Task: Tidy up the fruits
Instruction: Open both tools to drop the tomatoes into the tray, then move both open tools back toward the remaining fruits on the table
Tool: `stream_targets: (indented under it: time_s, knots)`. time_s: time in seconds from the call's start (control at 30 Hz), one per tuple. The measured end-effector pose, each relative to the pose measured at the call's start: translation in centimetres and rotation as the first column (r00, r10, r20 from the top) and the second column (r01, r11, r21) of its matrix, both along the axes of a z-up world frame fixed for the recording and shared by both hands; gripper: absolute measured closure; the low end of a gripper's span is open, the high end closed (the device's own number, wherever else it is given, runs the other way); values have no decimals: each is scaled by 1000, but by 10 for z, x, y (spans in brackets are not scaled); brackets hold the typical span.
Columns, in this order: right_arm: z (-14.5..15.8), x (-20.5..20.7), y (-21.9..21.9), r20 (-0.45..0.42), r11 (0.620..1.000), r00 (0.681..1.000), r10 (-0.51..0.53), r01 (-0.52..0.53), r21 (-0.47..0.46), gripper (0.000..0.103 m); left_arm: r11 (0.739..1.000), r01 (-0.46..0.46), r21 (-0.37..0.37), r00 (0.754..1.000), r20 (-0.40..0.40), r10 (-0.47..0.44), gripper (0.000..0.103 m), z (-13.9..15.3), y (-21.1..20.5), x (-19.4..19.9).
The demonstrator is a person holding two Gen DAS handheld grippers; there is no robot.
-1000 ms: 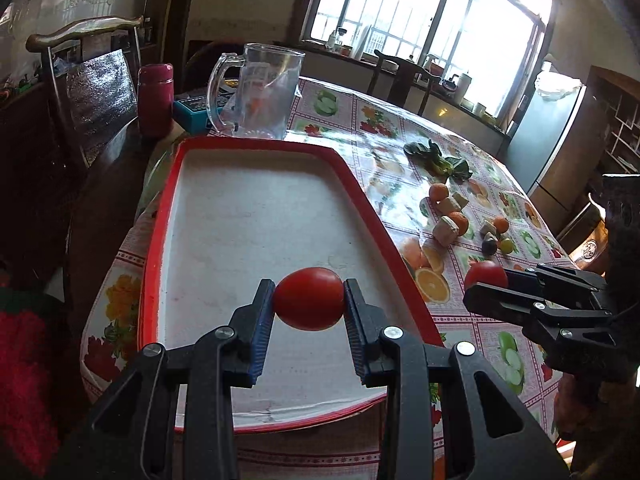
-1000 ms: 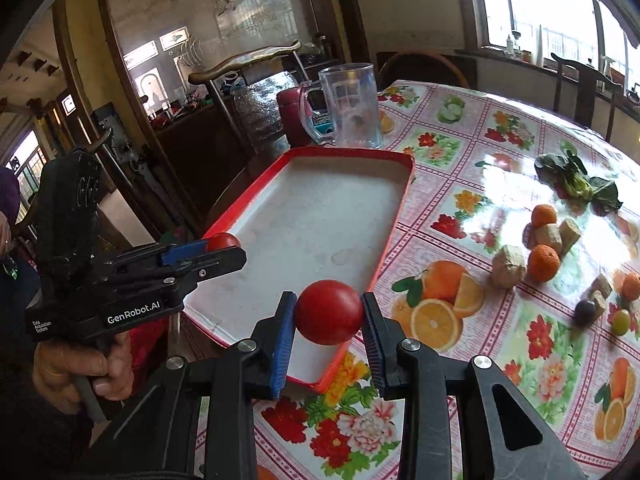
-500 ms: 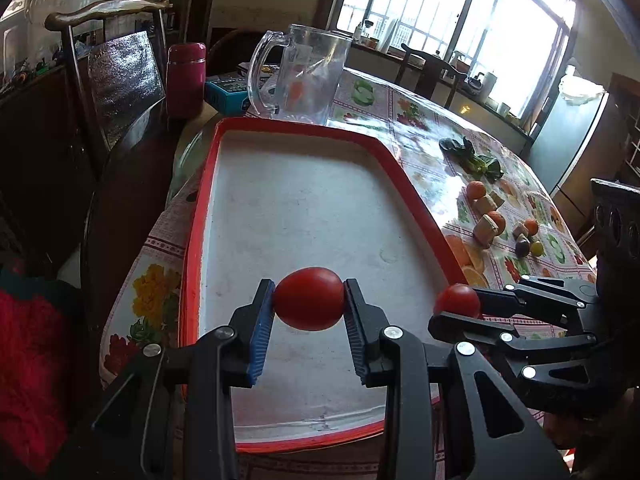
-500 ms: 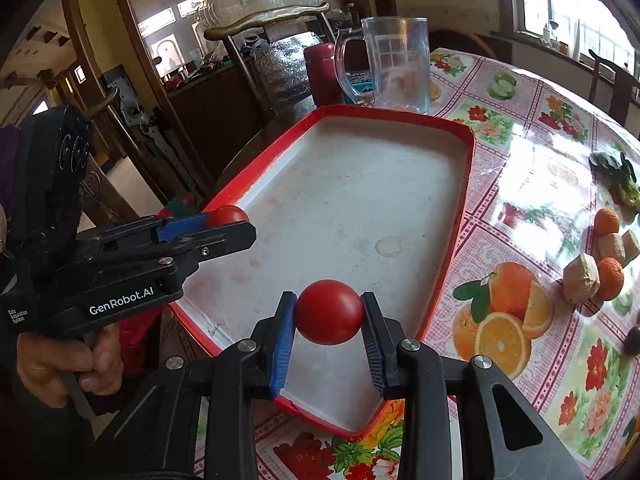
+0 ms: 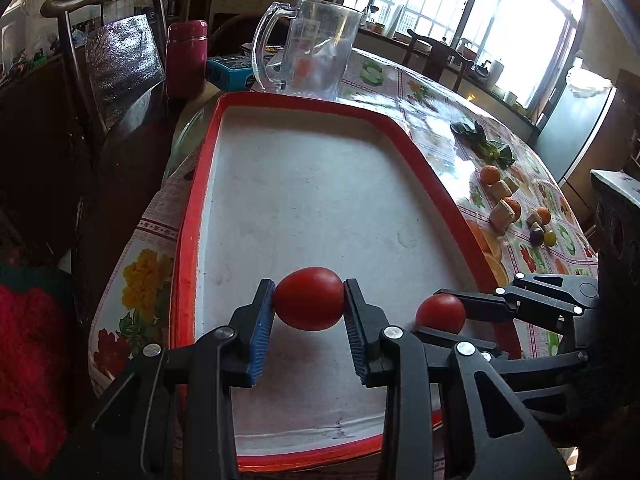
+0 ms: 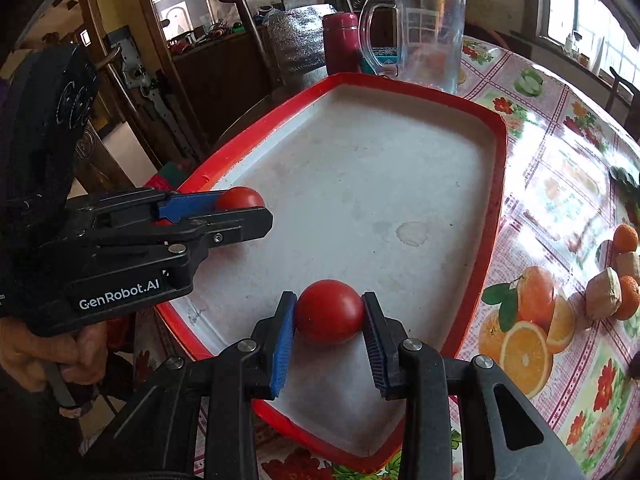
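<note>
Both grippers have come down over the red-rimmed tray [image 5: 192, 216]; the left gripper [image 5: 308, 308] clamps one tomato [image 5: 309, 298] and the right gripper [image 6: 329, 316] another tomato [image 6: 329, 311], low above the tray's near end; release looks imminent

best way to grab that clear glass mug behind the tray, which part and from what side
Probably the handle. The clear glass mug stands upright just past the far rim of the red tray, and its body looks wide for these jaws. The looped handle sticks out on the side toward the dark red flask, so come in from that side, closing across the loop.
</note>
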State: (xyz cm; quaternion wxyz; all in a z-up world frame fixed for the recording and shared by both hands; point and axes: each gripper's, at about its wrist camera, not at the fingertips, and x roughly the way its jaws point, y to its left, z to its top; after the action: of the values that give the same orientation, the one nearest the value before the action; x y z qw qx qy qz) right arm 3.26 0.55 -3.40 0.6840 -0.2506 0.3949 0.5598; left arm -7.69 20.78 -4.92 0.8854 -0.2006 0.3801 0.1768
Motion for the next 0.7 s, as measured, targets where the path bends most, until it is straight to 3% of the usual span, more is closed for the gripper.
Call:
stream_targets:
  time_s: [0.2,0.37,0.5,0.7]
  knots:
    - [13,-1,-13,36,999,999,-4,3,37,51,1000,-2,18,999,-33,2,67,-2,-2,4]
    - [33,-2,-37,57,996,998,-11,6,89,44,999,-15,39,999,-35,16,35,4,-8,2]
    - [47,0,-65,64,991,997,-38,29,134,36,999,-21,38,999,-47,23,33,7,-8,1]
    - [58,13,-106,12,976,994,-107,103,190,35,998,-31,48,999,-33,33,33,17,-14,-6]
